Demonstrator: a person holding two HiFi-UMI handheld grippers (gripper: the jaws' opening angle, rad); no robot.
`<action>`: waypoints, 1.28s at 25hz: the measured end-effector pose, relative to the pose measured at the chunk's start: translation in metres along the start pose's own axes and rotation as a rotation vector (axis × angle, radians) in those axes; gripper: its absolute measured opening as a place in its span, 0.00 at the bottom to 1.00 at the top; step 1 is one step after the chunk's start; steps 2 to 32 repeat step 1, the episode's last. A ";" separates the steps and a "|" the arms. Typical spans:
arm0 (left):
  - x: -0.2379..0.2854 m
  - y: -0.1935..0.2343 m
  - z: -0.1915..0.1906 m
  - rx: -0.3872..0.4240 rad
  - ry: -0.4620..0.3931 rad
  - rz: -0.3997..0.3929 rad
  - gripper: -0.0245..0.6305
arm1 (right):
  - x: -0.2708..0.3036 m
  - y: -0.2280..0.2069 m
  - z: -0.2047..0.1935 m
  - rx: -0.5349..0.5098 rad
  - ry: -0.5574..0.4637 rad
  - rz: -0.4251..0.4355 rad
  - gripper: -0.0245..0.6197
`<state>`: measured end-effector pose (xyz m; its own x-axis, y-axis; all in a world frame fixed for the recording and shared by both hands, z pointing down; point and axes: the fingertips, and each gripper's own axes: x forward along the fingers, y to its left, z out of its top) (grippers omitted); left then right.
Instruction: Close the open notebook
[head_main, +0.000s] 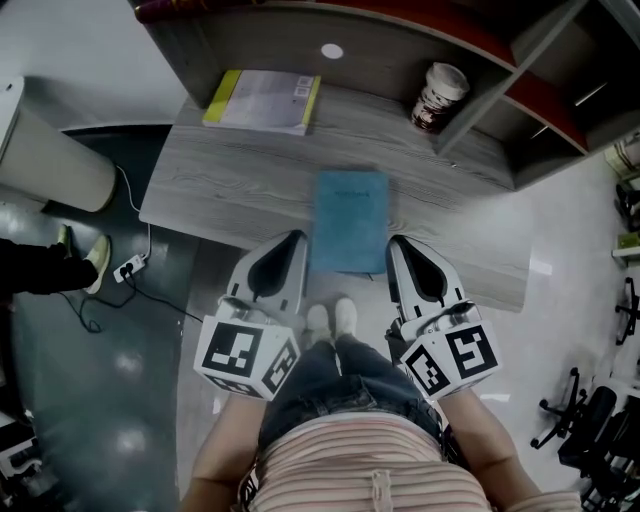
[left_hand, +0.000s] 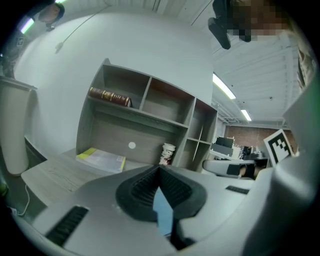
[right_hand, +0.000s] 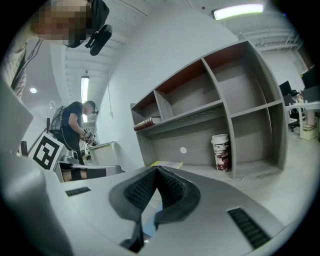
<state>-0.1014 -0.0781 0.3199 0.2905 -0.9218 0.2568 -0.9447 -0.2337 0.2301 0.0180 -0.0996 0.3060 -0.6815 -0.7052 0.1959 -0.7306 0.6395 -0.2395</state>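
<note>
Head view, notebook: the blue notebook (head_main: 350, 220) is seen closed and flat on the tabletop (head_main: 240, 185), its near edge by the front edge, between the left gripper (head_main: 296, 237) and the right gripper (head_main: 397, 241).
Head view, room: bare tabletop is left on both sides; a yellow-edged book (head_main: 262, 100) and a paper cup (head_main: 438, 97) are set well back.
Left gripper view, jaws: pressed together, nothing held.
Right gripper view, jaws: closed tip to tip, nothing held.

This looks like an office workspace. A grey wood-grain desk (head_main: 250, 190) carries a compartmented shelf unit (right_hand: 220, 105) with a book (left_hand: 109, 96) lying on it and a paper cup (head_main: 438, 97) below. Rolling office chairs (head_main: 590, 425) stand on the pale floor, strip lights (left_hand: 224, 86) run along the ceiling, and a person (right_hand: 77, 125) works at another table.
</note>
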 end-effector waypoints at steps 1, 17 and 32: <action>-0.002 0.001 0.002 0.003 -0.007 0.001 0.06 | 0.000 0.002 0.002 -0.004 -0.005 0.001 0.05; -0.002 0.001 0.002 0.003 -0.007 0.001 0.06 | 0.000 0.002 0.002 -0.004 -0.005 0.001 0.05; -0.002 0.001 0.002 0.003 -0.007 0.001 0.06 | 0.000 0.002 0.002 -0.004 -0.005 0.001 0.05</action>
